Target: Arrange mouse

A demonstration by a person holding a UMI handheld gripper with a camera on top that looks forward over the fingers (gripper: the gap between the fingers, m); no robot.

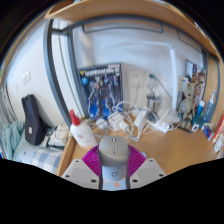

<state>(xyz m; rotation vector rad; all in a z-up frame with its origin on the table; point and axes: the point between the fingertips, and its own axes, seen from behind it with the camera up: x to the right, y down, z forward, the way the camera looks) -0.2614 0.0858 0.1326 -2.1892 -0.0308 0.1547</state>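
white glue bottle (pixel 83 128) upright on the wooden desk (pixel 175 150), grey mouse (pixel 114 152) sitting between the gripper (pixel 114 166) pads, fingers snug against both sides, holding it

Matt grey plastic mouse (pixel 114 152) on smooth wooden desk (pixel 175 150).

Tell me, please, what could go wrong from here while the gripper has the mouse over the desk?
1. The mouse sits between the pink pads of the gripper, which seem to hold only its rear part; it might slip or tilt.
2. The glue bottle stands close ahead to one side; a sideways move could topple it.
3. Cables lie beyond on the desk; the mouse could snag there.
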